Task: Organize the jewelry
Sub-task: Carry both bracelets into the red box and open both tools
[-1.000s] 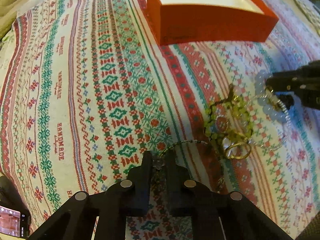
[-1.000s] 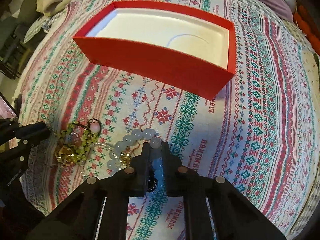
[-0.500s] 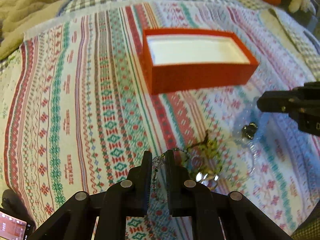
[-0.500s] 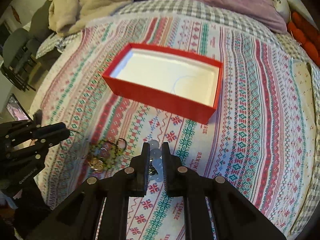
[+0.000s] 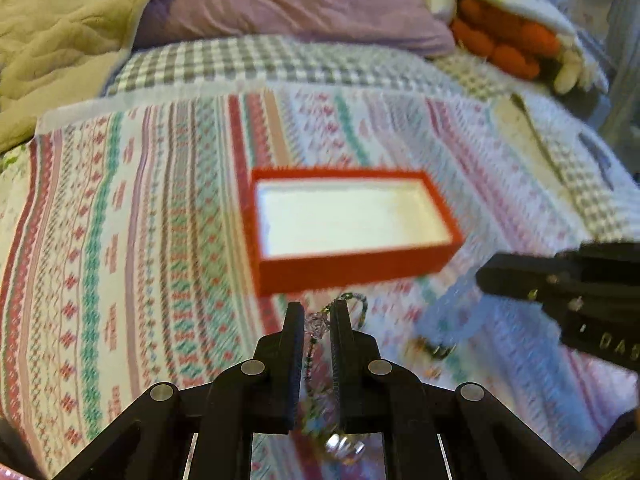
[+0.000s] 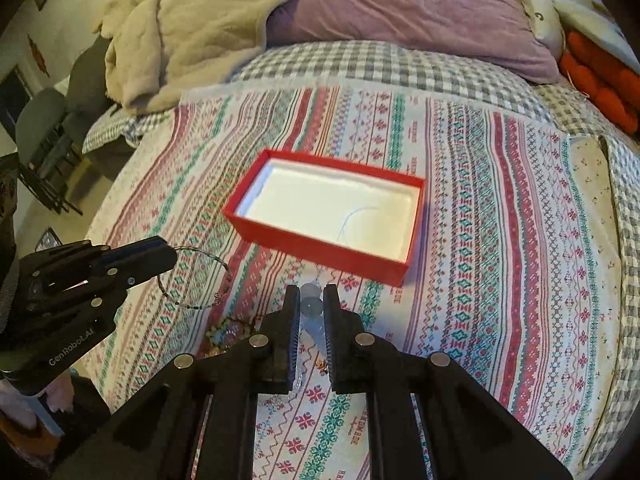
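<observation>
Jewelry in both grippers, lifted above the bedspread. Left gripper: jaws nearly together, clamped on a thin beaded chain bracelet; in the right wrist view it hangs as an open loop from the fingertips, clear of the cloth. In the left wrist view a clear crystal bead sits between the pads, more strand trailing below; picture blurred.

Right gripper: jaws close, clamped on a pale round-bead bracelet; two or three milky beads show in the gap, the rest hidden behind the fingers.

Red box, open, white inside, lies about mid-spread on the striped patterned bedspread, beyond both grippers. A faint thread-like curl on its floor; otherwise nothing seen in it.

Small heap of remaining jewelry, gold and green-yellow bits, lies on the spread toward the near edge, between the two grippers, partly hidden.

Far edge: grey checked sheet, purple pillow, beige blanket at far left corner.
</observation>
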